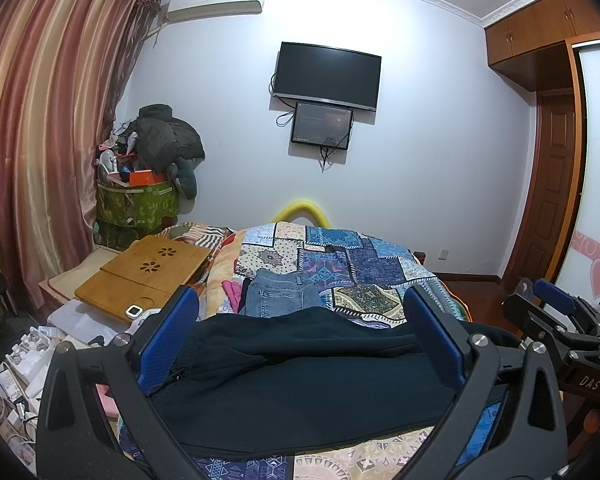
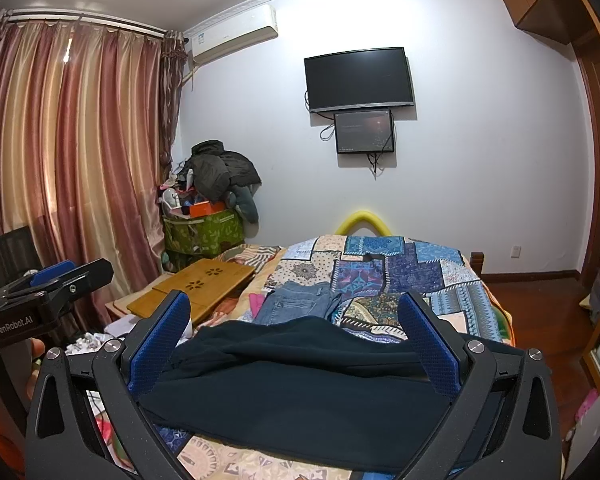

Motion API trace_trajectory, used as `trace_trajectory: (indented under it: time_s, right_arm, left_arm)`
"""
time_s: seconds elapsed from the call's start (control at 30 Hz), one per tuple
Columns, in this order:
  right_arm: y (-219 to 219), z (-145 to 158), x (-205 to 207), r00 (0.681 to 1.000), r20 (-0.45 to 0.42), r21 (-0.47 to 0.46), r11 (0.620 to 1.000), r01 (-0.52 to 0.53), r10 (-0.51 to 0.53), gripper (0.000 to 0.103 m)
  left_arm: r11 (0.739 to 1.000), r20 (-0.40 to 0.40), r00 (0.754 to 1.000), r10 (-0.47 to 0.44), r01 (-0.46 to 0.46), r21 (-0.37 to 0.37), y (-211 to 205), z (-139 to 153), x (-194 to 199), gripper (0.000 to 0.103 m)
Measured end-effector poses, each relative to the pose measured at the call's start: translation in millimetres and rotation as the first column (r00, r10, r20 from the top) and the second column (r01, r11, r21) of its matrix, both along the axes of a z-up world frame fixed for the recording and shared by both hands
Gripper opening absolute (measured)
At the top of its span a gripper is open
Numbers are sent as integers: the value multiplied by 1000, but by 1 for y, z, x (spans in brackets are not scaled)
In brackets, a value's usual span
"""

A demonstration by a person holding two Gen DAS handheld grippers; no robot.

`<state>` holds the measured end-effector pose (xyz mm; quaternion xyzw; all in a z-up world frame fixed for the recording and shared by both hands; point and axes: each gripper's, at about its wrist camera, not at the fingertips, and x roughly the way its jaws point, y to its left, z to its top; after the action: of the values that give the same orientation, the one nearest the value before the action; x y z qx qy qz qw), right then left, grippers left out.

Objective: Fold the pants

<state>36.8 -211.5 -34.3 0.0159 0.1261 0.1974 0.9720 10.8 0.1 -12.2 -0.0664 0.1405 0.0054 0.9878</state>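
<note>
Dark pants (image 1: 300,380) spread on quilt (image 1: 364,272); left gripper (image 1: 300,332) and right gripper (image 2: 296,332) spread wide, grasping nothing.

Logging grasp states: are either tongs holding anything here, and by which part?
Nothing is held. Both the left tongs and right tongs are wide open above the dark pants on the bed.

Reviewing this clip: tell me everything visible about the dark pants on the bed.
The dark pants are black or very dark navy, of a soft, matte, fleece-like fabric. They lie crumpled in folds across the near end of the patchwork quilt, not yet neatly folded. The left gripper and right gripper frame them with fingers spread wide; no grasp is visible. Folded blue jeans lie just beyond.
</note>
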Motion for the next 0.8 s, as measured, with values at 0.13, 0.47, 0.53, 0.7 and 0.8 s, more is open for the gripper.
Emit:
trace_trajectory:
  time_s: [0.13, 0.47, 0.53, 0.7, 0.8]
  right_arm:
    - [0, 1, 0, 1000, 0, 0, 1000, 0, 0, 103]
    - [0, 1, 0, 1000, -1, 0, 1000, 0, 0, 103]
    - [1, 1, 0, 1000, -2, 0, 1000, 0, 0, 103]
    - [0, 1, 0, 1000, -2, 0, 1000, 0, 0, 103]
    - [0, 0, 1, 1000, -3, 1, 1000, 2, -2, 103]
  left_arm:
    - [1000, -1, 1000, -1, 1, -1, 0, 0, 0, 103]
    - [1000, 1, 1000, 2, -2, 3, 1, 2, 0, 103]
    - [1000, 2, 1000, 1, -1, 2, 1, 4, -2, 103]
    - [1000, 2, 1000, 2, -2, 1, 1, 4, -2, 103]
    - [1000, 1, 1000, 3, -3, 2, 1, 4, -2, 103]
